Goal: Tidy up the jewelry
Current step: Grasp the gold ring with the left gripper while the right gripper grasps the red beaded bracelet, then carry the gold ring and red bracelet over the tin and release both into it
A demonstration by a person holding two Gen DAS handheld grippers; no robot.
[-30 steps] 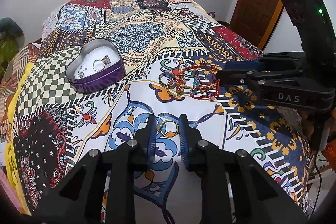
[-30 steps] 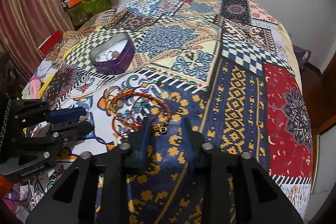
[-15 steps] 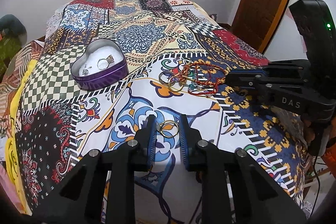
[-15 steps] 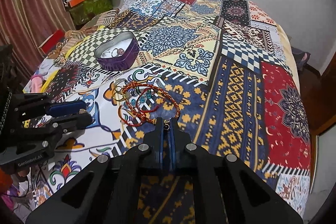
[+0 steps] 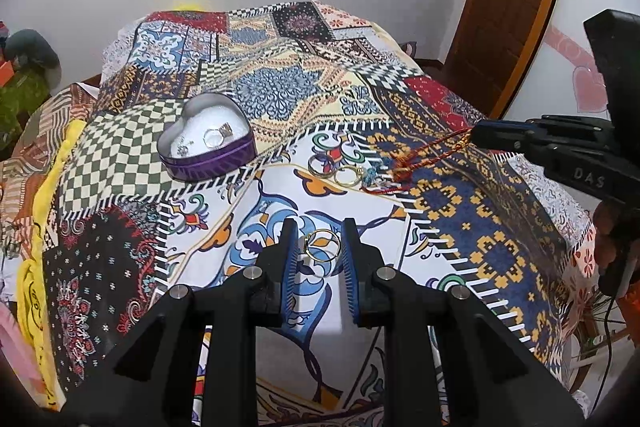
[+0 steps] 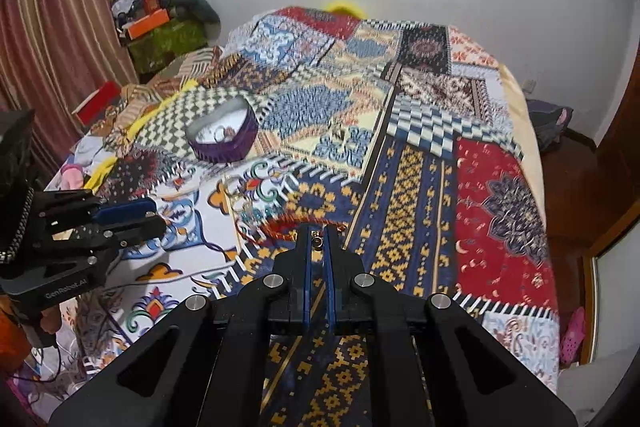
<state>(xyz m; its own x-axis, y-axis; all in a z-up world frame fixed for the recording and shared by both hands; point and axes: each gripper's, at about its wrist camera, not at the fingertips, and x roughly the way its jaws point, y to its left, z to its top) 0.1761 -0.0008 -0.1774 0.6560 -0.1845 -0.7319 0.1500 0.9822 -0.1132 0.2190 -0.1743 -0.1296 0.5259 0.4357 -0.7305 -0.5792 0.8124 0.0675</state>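
Patchwork bedspread (image 5: 280, 99) under everything. Heart tin (image 5: 206, 143) far left on checkered patch, ring and studs inside. Right gripper (image 6: 318, 241) clamped on red cord bracelet (image 5: 430, 153), cord lifted taut off the pile. Left gripper (image 5: 320, 247) pinching gold ring (image 5: 322, 246) between pads. Left view only: two loose rings (image 5: 336, 169) just beside cord. Right view blurred.

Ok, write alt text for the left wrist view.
The left gripper holds a gold ring between its jaws above a patterned bedspread. Beyond it, an open heart-shaped tin holds jewelry, and the right gripper lifts a red cord bracelet.
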